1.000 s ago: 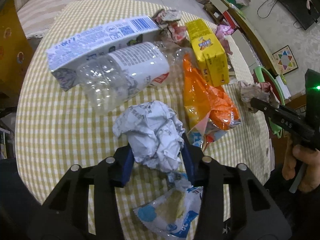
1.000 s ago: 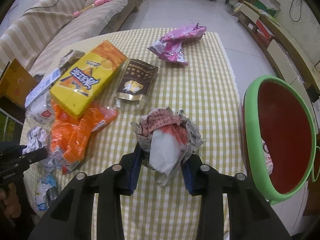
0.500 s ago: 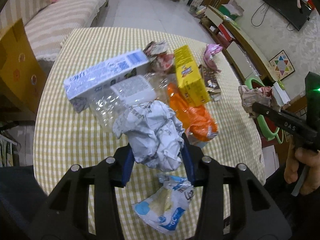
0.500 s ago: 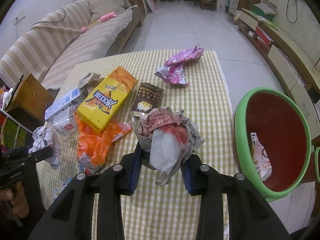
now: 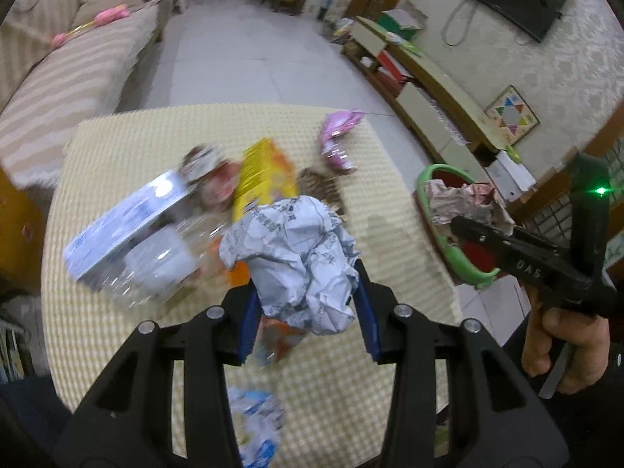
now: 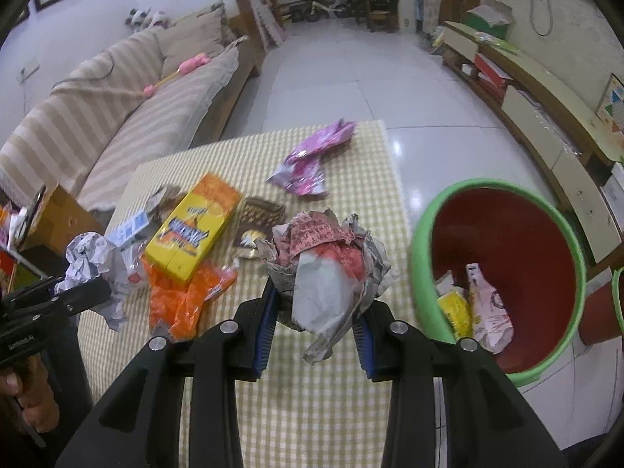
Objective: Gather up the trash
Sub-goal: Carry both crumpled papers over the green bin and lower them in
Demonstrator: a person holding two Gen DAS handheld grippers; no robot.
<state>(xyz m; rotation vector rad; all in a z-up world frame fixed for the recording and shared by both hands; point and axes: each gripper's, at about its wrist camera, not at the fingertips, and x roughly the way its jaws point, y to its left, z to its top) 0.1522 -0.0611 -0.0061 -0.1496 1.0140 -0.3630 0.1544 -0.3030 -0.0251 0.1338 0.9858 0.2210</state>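
A white crumpled paper ball (image 5: 300, 261) is being gripped between the blue pads (image 5: 366, 312) of the left gripper (image 5: 306, 319), fingers closed on it, and is being held up above the table (image 5: 128, 140) near its front edge. A second wad, crumpled newspaper with red print (image 6: 327, 265), is being clamped by the right gripper (image 6: 314, 331), fingers closed on it; it is being held over the table's right part, close to the right edge and just beside the green bin (image 6: 577, 257). The bin is being seen standing off the table's right edge, red inside, with a pink-white packet (image 6: 489, 312) and a yellow wrapper (image 6: 454, 308) lying at its bottom.

Still lying on the checked cloth: a yellow-orange box (image 6: 195, 230) at the middle, an orange plastic bag (image 6: 183, 300) touching its near end, a dark brown pouch (image 6: 259, 222) just right of the box, and a pink wrapper (image 6: 312, 160) near the far right corner. Toward the left edge a blue-white carton (image 5: 124, 218) and a clear plastic bottle (image 5: 156, 269) are being seen, blurred in the left wrist view. A small blue-white packet (image 5: 255, 425) is lying at the front edge under the left gripper, blurred.

The person's right hand (image 5: 565, 343) is being seen wrapped on the right gripper's handle.
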